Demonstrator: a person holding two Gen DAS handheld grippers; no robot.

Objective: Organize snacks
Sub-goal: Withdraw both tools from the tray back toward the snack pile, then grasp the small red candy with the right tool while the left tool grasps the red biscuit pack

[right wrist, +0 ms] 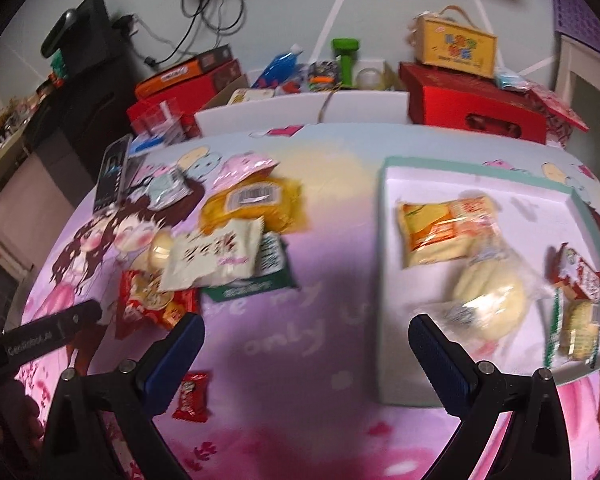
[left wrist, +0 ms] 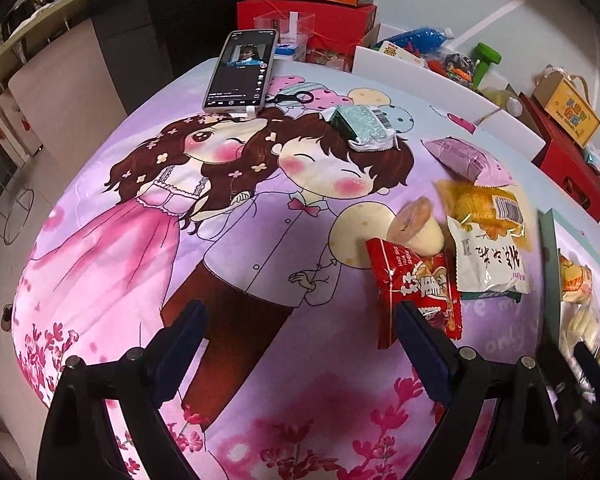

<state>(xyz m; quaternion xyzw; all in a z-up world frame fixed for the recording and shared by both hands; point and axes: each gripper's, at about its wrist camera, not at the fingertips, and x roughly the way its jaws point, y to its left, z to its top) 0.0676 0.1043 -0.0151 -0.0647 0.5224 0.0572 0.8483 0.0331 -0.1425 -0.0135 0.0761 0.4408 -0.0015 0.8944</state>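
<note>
Heaped, overlapping snack packets (right wrist: 228, 248) on the tabletop (right wrist: 320, 320), beside the tray (right wrist: 480, 172) already holding three. Left hand-held gripper (left wrist: 300, 352) and right hand-held gripper (right wrist: 306, 356) both spread wide, empty. Risk: pinching two overlapped wrappers together, or slippery film sliding free.

Loose snack packets (right wrist: 228, 240) piled on the cloth.
Three more packets (right wrist: 488, 264) lying flat inside the white tray (right wrist: 388, 280).

1. The tabletop (left wrist: 260, 240) had lots of bare cloth on the left side.
2. A heap of snacks (left wrist: 452, 248) blocked the right side.
3. A bare strip (right wrist: 332, 248) lay between the heap and the tray (right wrist: 384, 280).
4. A phone (left wrist: 242, 72) stood at the far edge.
</note>
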